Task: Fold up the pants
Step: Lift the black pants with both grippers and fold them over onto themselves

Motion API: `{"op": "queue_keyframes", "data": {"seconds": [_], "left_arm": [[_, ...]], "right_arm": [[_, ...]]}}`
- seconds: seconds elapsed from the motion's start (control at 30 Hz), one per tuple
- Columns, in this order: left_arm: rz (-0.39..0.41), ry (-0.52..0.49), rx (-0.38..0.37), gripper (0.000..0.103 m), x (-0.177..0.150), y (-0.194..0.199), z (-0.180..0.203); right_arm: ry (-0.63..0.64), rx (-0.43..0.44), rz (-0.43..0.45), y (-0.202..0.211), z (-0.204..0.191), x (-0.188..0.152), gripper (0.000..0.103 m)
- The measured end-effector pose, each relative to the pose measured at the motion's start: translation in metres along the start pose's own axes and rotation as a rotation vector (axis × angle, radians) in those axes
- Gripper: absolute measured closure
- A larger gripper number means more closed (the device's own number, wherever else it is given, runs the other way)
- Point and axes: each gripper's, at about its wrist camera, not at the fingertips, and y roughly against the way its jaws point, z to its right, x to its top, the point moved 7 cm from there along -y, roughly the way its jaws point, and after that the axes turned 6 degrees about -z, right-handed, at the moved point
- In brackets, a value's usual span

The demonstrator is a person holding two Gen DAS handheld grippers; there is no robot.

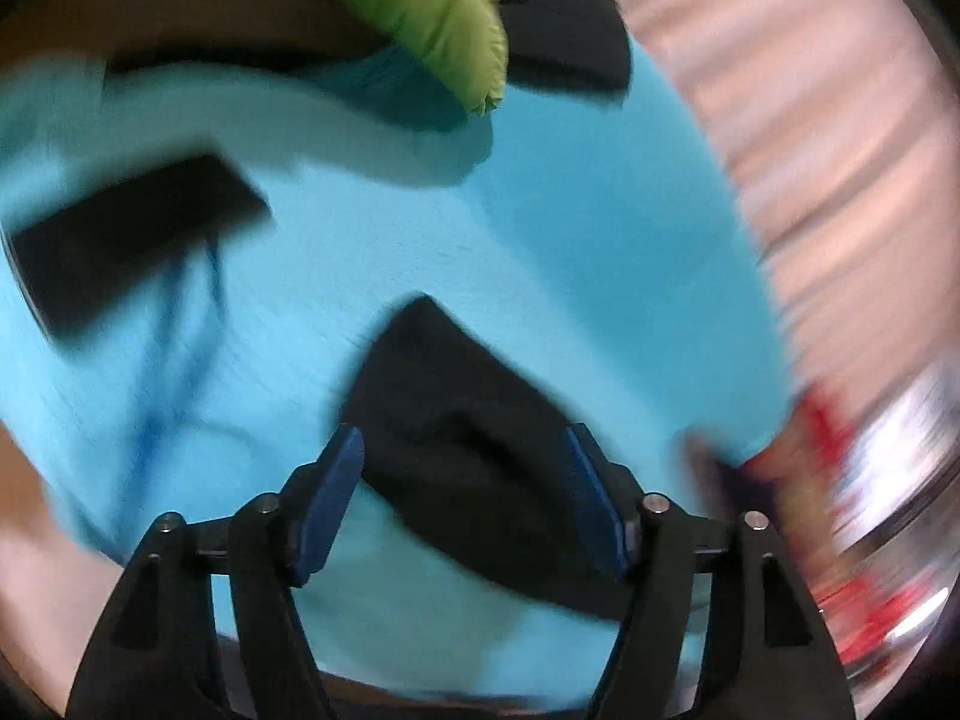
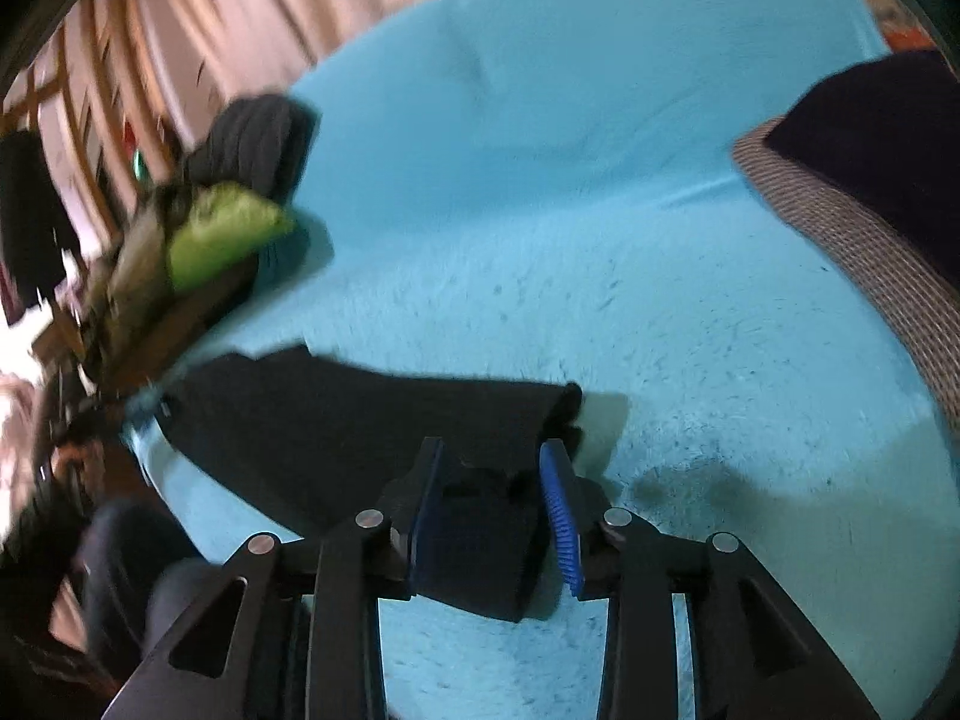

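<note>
Black pants (image 2: 372,420) between spread fingers of right gripper (image 2: 495,507), left gripper (image 1: 465,501); teal blanket (image 2: 600,210) beyond.

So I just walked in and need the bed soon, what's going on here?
A person with a gripper in each hand is folding black pants on a turquoise blanket. The left gripper and the right gripper both stand open with dark fabric between their fingers, neither clamped. Both views are motion-blurred. A green cushion and a black flat object lie nearby.
</note>
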Motion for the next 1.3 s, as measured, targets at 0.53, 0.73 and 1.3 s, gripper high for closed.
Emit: {"op": "queue_keyframes", "data": {"seconds": [0.53,0.73,1.3], "left_arm": [[0.004,0.395,-0.109,0.036,0.009,-0.077,-0.011],[0.037,0.558,-0.068,0.051,0.008,-0.072,-0.029],[0.009,0.245,0.166,0.096,0.0,-0.088,-0.008]], "right_arm": [[0.01,0.058,-0.011,-0.007,-0.037,-0.015,0.061],[0.013,0.045,-0.009,-0.007,-0.041,-0.019,0.054],[-0.6,0.366,0.08,0.014,0.027,-0.011,0.046]]}}
